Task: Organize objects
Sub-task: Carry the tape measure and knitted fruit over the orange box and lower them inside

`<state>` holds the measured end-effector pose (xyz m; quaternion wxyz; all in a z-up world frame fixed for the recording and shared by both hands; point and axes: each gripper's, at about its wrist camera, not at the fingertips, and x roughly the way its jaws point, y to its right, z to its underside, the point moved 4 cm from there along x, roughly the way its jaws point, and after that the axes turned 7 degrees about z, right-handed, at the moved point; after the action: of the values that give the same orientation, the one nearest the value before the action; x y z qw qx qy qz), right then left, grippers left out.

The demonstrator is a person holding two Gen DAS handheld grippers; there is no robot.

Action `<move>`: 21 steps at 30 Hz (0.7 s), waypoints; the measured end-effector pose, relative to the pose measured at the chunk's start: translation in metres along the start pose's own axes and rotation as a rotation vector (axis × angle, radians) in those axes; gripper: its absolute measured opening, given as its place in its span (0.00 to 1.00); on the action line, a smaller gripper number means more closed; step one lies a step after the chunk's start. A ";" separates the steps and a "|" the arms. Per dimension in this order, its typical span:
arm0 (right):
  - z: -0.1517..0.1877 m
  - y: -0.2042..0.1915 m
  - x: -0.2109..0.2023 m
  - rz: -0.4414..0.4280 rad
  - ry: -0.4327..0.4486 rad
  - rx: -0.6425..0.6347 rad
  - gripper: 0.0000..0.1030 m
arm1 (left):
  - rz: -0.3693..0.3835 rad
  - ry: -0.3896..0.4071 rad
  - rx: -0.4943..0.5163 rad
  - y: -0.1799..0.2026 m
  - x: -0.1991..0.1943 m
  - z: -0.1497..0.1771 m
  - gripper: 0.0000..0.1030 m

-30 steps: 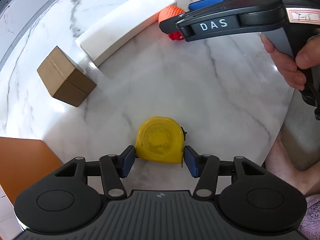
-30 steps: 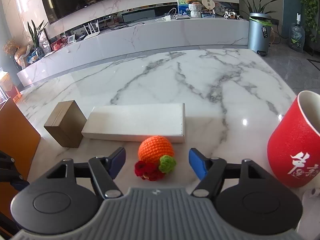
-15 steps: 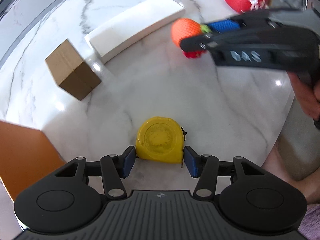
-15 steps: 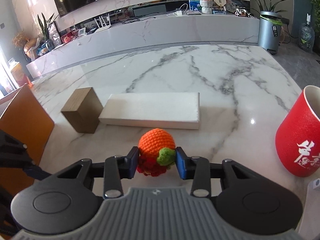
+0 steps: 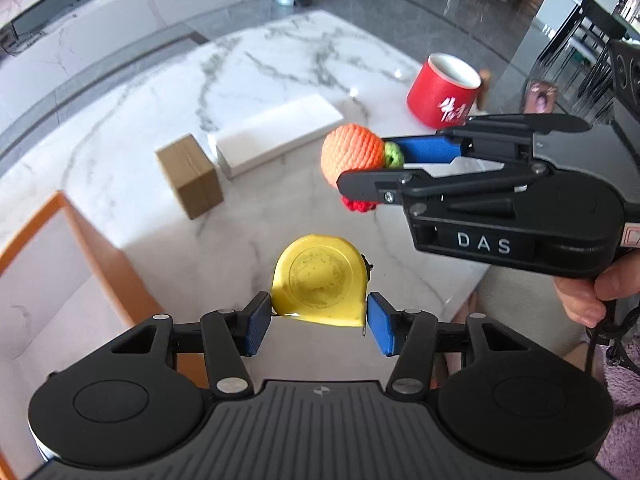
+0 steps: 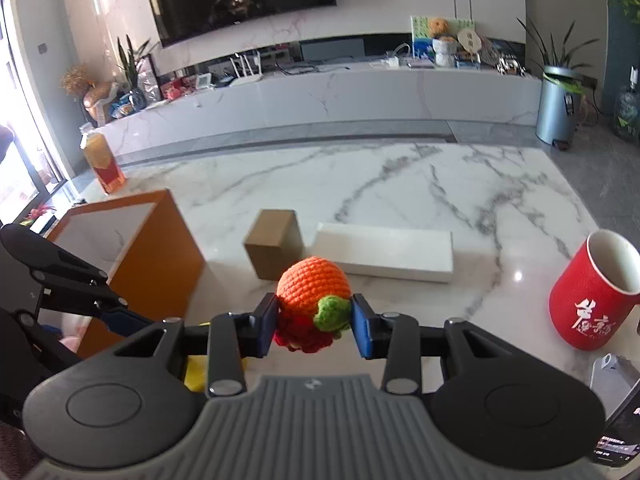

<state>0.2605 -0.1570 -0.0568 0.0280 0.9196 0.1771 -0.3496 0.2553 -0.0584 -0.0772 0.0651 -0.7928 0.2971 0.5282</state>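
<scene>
Left gripper (image 5: 319, 322): yellow tape measure (image 5: 320, 280) is pinched between the blue pads, lower corners gripped, body projecting forward past the fingertips, clear of the table. In the right wrist view only a yellow sliver is seen behind the right gripper's finger linkage.

Right gripper (image 6: 314, 326): jaws are closed on the crocheted orange ball (image 6: 313, 285); its green and red knit parts are squeezed between the pads, and the orange top stands above them. The ball is seen held off the table (image 5: 280, 92) from the left wrist view, to the right of and beyond the tape measure. Part of a hand (image 5: 592, 292) on the grip is cut off at the frame edge.

The near table edge runs just under the tape measure; a pale cushion is seen below it at right.

The orange box (image 6: 132, 248) stands at the left with its top open and a pale interior; its near side is cut off by the left gripper body. Whether it rests on the table or beside it cannot be told.

The mid-table strip in front of both grippers is bare marble.

Further out: cardboard box (image 6: 274, 242) and white flat box (image 6: 386, 250) lie side by side, close together; contact cannot be told. Red mug (image 6: 592, 292) stands upright near the right edge. A phone (image 6: 618, 436) is cropped at the lower right corner.

The far half of the table is open up to its rear edge. Background detail is blurred.
</scene>
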 end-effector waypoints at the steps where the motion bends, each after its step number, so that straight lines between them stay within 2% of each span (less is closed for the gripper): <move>1: -0.002 -0.006 -0.006 -0.013 0.009 -0.007 0.40 | -0.004 0.013 0.000 -0.002 -0.009 0.004 0.59; 7: -0.016 -0.051 -0.037 -0.098 0.053 -0.059 0.40 | -0.047 0.076 -0.010 -0.012 -0.087 0.029 0.59; 12: -0.029 -0.091 -0.049 -0.172 0.072 -0.123 0.40 | -0.122 0.101 -0.047 -0.045 -0.136 0.050 0.59; 17: -0.038 -0.134 -0.046 -0.222 0.062 -0.221 0.40 | -0.206 0.071 -0.068 -0.081 -0.151 0.073 0.59; 21: -0.037 -0.167 -0.030 -0.259 0.010 -0.332 0.40 | -0.231 0.023 -0.050 -0.098 -0.141 0.084 0.59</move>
<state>0.2060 -0.0037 0.0027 0.1330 0.8737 0.3491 -0.3116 0.2037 0.1131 -0.0106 0.1024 -0.8290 0.1915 0.5154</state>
